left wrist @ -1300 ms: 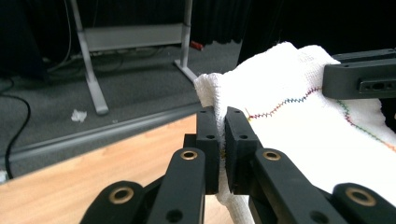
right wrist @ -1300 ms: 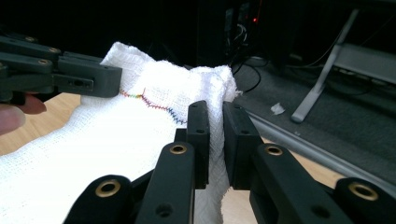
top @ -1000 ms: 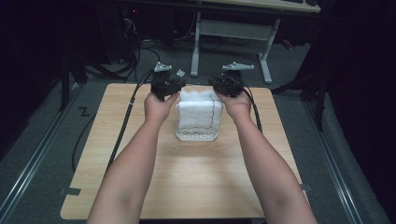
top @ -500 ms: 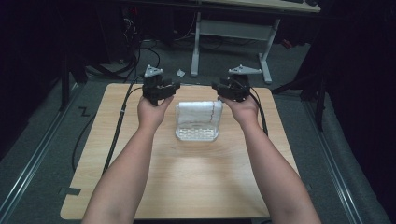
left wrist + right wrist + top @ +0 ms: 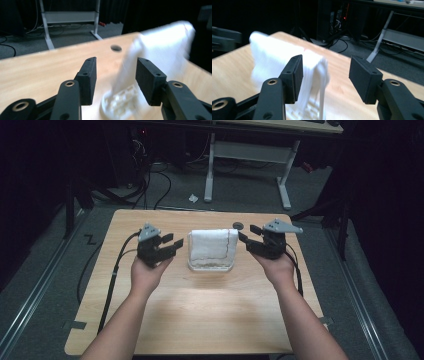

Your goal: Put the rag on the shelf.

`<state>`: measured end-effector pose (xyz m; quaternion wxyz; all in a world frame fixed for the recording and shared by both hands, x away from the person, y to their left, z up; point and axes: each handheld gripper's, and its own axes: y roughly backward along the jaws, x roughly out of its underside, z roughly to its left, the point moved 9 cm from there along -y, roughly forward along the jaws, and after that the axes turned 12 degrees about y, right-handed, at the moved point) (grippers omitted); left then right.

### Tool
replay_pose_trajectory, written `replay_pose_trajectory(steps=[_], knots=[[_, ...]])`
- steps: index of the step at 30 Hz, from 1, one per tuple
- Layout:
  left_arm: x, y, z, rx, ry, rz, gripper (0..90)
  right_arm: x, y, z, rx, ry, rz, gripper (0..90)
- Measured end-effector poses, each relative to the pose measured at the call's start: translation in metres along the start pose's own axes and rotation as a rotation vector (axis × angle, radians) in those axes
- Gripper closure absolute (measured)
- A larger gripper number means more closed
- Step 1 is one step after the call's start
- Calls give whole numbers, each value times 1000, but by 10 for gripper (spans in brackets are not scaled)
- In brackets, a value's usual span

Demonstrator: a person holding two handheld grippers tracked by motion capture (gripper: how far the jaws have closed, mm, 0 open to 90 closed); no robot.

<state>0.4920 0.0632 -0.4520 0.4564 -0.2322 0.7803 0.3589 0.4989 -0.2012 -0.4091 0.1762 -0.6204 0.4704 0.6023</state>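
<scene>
From the high view, a white towel (image 5: 212, 245) is draped over a small clear plastic basket (image 5: 212, 265) that sits a bit past the middle of the wooden table (image 5: 200, 315); the cloth covers the top and most of the front, so whatever's inside the basket is hidden. The left gripper (image 5: 169, 246) sits just left of the basket and the right gripper (image 5: 249, 240) just right of it, both clear of the cloth. Both sets of jaws have just been opening and now stand spread wide with nothing between them. There's also a small dark round spot (image 5: 238, 225) on the table just behind the basket, can't tell what it is. Beyond the table the high view also catches a white desk frame (image 5: 245, 155) and a scrap of paper (image 5: 193, 198) on the floor. In the left gripper view, the towel (image 5: 160, 50) is a blurry white mass ahead and to the right of the released jaws, and low down you can actually see the basket's (image 5: 120, 100) white lattice base, which the high view barely gives you. The dark spot (image 5: 116, 48) shows beyond it. In the right gripper view the towel (image 5: 277, 55) hangs in folds partly behind the left-hand jaw, smeared by motion blur, with a bit of basket lattice (image 5: 312, 105) at the bottom; the other gripper (image 5: 224, 37) is a dark shape cut off beyond the towel.
</scene>
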Motion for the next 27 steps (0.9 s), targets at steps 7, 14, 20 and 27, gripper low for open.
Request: replay_pose_trajectory(steps=[7, 14, 20, 27], knots=[[70, 44, 7, -13, -1, 69, 503, 51, 26, 30, 10, 61, 59, 435], [129, 74, 14, -41, 39, 147, 502, 110, 41, 63, -22, 39, 134, 429], [157, 82, 9, -46, 13, 203, 508, 164, 54, 81, -3, 57, 213, 442], [159, 75, 14, -38, 59, 198, 496, 181, 53, 71, 7, 7, 265, 437]])
